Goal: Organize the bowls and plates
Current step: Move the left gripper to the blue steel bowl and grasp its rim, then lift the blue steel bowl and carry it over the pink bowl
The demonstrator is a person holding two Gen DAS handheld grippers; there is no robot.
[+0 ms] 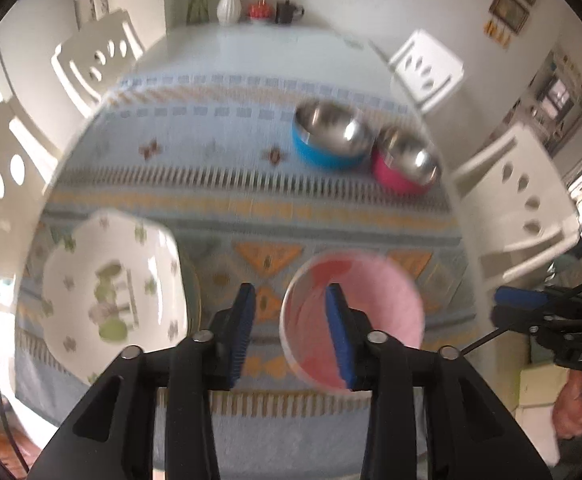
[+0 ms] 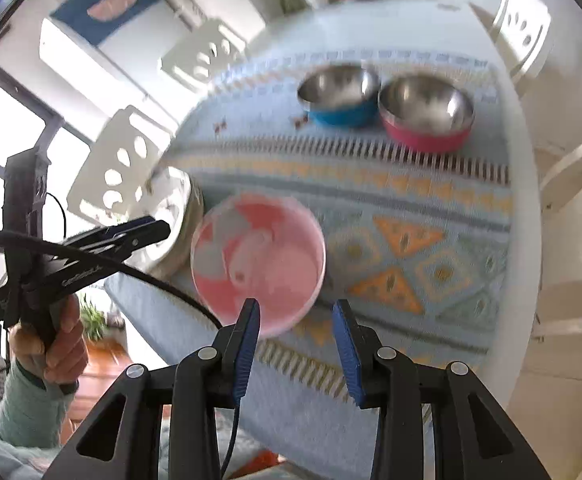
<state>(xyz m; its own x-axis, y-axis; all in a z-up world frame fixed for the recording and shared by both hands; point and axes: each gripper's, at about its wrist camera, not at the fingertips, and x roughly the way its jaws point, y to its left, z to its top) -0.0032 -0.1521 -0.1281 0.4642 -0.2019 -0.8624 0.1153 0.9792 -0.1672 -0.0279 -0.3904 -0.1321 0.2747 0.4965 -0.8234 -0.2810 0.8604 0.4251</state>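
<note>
A pink bowl (image 1: 375, 312) (image 2: 259, 268) sits on the patterned tablecloth near the front edge. A white floral plate (image 1: 111, 296) (image 2: 171, 216) lies to its left on a stack. A blue steel bowl (image 1: 331, 136) (image 2: 341, 96) and a pink steel bowl (image 1: 407, 164) (image 2: 427, 112) stand side by side further back. My left gripper (image 1: 291, 332) is open and empty, its right finger over the pink bowl's left rim. My right gripper (image 2: 297, 344) is open and empty, just in front of the pink bowl.
White chairs (image 1: 91, 64) (image 2: 527, 36) surround the table (image 1: 251, 52). A white vase (image 1: 229, 4), a red item and a dark teapot (image 1: 287, 12) stand at the far end. The other gripper shows at each view's side (image 1: 531, 300) (image 2: 123, 236).
</note>
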